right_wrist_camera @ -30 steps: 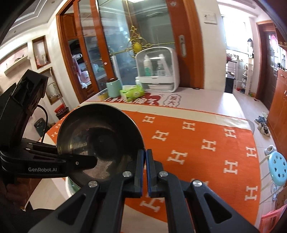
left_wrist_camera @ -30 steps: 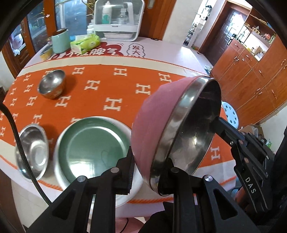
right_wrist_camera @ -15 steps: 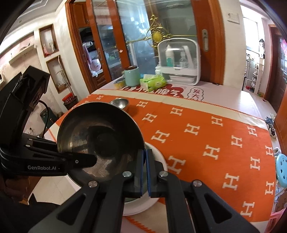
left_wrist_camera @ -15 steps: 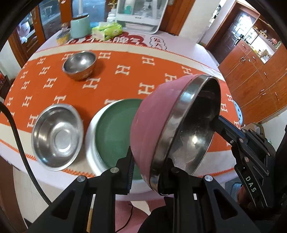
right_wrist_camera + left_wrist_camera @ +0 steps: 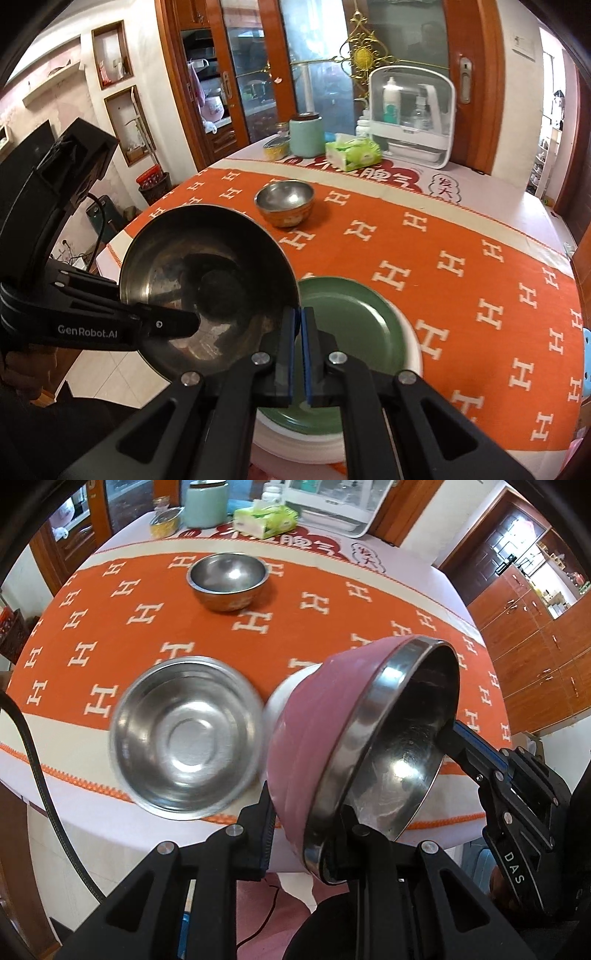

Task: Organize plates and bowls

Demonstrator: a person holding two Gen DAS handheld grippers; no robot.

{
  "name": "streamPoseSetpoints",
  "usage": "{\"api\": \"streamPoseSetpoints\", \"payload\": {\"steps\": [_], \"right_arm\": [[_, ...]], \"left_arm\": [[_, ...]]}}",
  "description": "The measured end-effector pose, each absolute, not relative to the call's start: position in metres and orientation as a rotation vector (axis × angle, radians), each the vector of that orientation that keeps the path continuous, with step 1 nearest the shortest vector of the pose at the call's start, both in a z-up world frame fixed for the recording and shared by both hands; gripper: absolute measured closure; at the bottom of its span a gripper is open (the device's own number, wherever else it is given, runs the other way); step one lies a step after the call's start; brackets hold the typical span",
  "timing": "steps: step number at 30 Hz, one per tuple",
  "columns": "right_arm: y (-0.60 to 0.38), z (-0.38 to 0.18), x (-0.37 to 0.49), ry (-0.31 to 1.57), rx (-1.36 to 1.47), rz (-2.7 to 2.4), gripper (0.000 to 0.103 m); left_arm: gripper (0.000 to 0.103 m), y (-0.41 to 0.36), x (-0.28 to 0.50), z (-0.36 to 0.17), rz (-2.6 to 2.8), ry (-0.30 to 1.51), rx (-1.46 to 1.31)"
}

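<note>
Pink bowl carried on two grips, above the near counter edge.

Left tongs [image 5: 306, 834] clamp the pink bowl [image 5: 332, 731] by its near rim; right tongs [image 5: 298, 354] pinch the opposite rim, nearly closed. Advise levelling it and releasing both together over the green plate [image 5: 354, 325]. Beside it the wide steel bowl [image 5: 184, 734], beyond it the small steel bowl [image 5: 228, 580].

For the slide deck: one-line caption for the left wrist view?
Both claws grip the rim of a tilted pink bowl above the orange tablecloth, two steel bowls beyond.
</note>
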State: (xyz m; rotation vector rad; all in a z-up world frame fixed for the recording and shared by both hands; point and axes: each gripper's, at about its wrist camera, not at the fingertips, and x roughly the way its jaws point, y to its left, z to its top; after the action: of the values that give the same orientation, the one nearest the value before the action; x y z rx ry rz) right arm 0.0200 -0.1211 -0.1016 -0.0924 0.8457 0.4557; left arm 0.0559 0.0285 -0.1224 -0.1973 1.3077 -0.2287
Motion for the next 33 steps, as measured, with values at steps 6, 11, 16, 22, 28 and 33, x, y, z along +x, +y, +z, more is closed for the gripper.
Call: {"api": "streamPoseSetpoints", "payload": {"steps": [6,11,16,22,28,33], "right_arm": [[-0.093,-0.112,0.026,0.865,-0.065,0.439,0.099],[-0.07,-0.12,0.034,0.892,-0.031,0.424,0.099],[-0.048,-0.131,0.044,0.934,-0.012,0.405,0.098],[-0.027,-0.142,0.05,0.974,-0.027,0.377,0.097],[-0.014,-0.146,0.053,0.995,-0.075,0.357,0.096],[-0.006,-0.147,0.055,1.008,-0.113,0.352,0.095]], "left_arm": [[0.083,0.062,0.066,-0.132,-0.239,1.334,-0.166],[0.083,0.088,0.074,-0.138,-0.246,1.351,-0.11],[0.083,0.109,0.085,-0.147,-0.256,1.382,-0.07],[0.083,0.125,0.097,-0.161,-0.272,1.424,-0.041],[0.082,0.13,0.108,-0.169,-0.277,1.449,-0.023],[0.08,0.132,0.115,-0.175,-0.274,1.473,-0.01]]}}
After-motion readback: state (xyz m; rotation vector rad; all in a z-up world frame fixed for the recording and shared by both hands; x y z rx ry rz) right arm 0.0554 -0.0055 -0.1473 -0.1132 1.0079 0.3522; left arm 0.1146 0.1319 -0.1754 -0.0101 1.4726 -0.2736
